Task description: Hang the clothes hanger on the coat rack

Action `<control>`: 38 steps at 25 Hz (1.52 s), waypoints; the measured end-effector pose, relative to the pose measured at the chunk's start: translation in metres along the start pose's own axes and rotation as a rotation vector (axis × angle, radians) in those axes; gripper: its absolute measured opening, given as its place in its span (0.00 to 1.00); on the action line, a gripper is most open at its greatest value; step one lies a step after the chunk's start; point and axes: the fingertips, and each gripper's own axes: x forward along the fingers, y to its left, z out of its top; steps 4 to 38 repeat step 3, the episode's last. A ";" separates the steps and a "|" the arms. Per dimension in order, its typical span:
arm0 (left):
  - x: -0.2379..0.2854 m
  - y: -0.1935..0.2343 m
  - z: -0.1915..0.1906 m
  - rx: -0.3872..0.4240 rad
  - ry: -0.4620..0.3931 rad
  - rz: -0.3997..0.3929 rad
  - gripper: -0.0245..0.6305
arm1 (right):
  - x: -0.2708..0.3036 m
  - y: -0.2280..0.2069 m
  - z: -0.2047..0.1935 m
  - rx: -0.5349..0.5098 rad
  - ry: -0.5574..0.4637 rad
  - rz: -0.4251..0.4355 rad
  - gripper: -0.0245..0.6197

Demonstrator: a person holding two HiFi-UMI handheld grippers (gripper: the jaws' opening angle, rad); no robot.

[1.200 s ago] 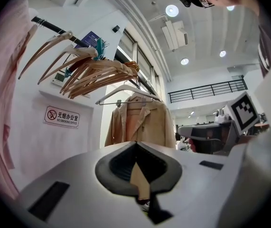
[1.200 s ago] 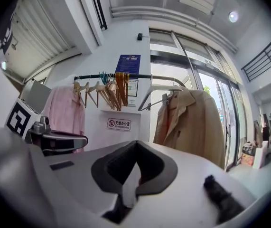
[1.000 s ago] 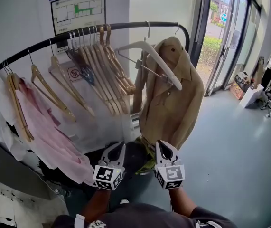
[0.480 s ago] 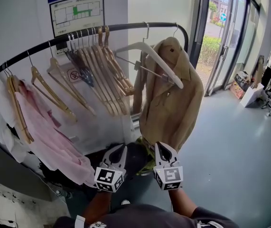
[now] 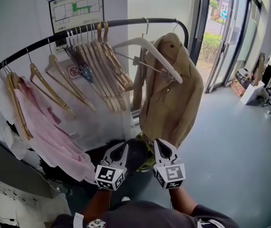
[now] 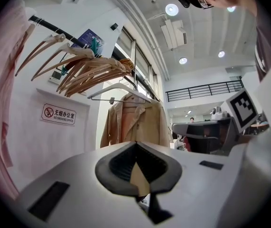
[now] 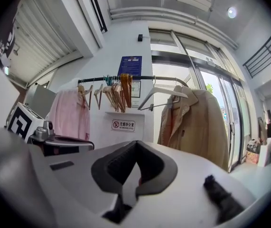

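Clothes hanger (image 5: 155,52) sits hooked on the coat rack (image 5: 126,23), job apparently done, so left gripper (image 5: 121,147) and right gripper (image 5: 157,142) hang low, both closed and empty.

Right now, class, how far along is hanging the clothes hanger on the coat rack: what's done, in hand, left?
Done, apparently: a white hanger hangs by its hook on the rail, beside the beige coat. In hand: nothing; the left gripper and right gripper sit low before the rack, jaws together and empty. Left: probably nothing, since no loose hanger is in view.
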 end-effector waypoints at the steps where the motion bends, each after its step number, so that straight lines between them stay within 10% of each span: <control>1: 0.000 -0.002 0.001 -0.001 -0.002 -0.002 0.05 | 0.000 0.000 0.002 -0.002 -0.004 0.000 0.06; 38: 0.000 -0.005 0.003 -0.001 -0.006 -0.005 0.05 | 0.000 0.000 0.005 -0.006 -0.007 0.000 0.06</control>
